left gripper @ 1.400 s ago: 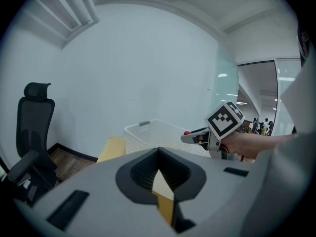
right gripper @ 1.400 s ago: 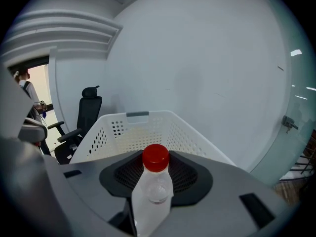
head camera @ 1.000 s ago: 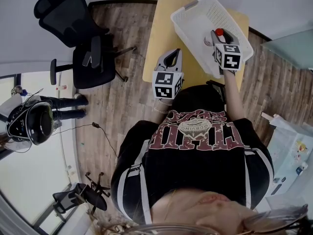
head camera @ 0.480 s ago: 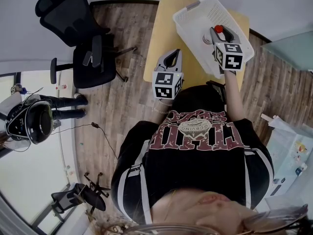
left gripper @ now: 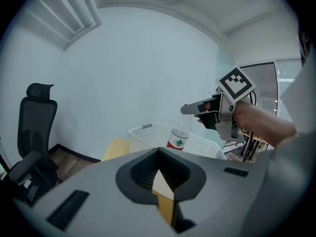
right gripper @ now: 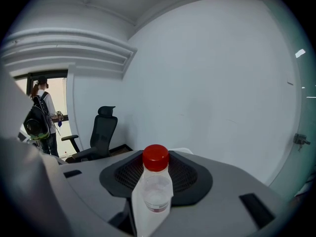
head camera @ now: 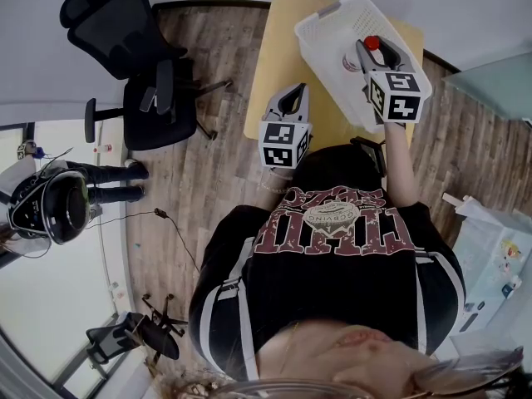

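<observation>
Right gripper [head camera: 376, 54], clamped on a red-capped clear bottle [right gripper: 156, 180], has risen; the bottle now hangs well above the white basket [head camera: 319, 25] on the yellow table [head camera: 276, 52]; left gripper [head camera: 288, 100] hovers closed and empty over the table's near edge; open floor and an office chair [head camera: 137, 73] lie left.

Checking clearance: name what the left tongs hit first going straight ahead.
Likely the white perforated plastic basket, just beyond the left tongs; depth unclear, they might clear it and reach the white wall.
</observation>
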Available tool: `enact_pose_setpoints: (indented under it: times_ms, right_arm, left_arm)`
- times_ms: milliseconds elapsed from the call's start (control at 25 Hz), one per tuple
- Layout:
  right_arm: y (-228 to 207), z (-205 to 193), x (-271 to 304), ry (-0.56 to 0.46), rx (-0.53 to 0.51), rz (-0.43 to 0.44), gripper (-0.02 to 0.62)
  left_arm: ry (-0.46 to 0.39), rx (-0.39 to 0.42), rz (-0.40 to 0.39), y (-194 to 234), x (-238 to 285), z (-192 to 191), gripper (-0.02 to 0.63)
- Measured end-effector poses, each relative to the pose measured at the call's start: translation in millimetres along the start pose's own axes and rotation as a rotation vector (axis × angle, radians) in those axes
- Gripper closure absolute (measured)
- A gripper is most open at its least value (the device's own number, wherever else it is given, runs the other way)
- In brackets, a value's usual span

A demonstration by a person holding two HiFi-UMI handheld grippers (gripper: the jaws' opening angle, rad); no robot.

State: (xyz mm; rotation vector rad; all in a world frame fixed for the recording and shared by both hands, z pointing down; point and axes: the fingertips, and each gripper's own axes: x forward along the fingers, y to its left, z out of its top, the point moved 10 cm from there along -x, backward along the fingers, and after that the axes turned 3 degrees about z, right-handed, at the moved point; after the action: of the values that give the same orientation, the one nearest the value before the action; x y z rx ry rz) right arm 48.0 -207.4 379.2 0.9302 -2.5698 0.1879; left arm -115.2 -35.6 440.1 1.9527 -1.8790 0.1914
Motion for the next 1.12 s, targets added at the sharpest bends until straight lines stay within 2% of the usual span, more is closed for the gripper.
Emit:
enact_pose_setpoints:
  times_ms: [800, 1120]
  right_arm:
    - [23, 58, -24, -0.136, -0.049, 0.132, 0.428]
    - [34, 68, -27, -0.163, -0.072, 0.172, 0.428]
  left_arm:
    - [-0.005, -0.017, 0.009, 6, -5, -4, 0.558]
    - [-0.003, -0.026, 0.014, 8, -7, -8, 0.558]
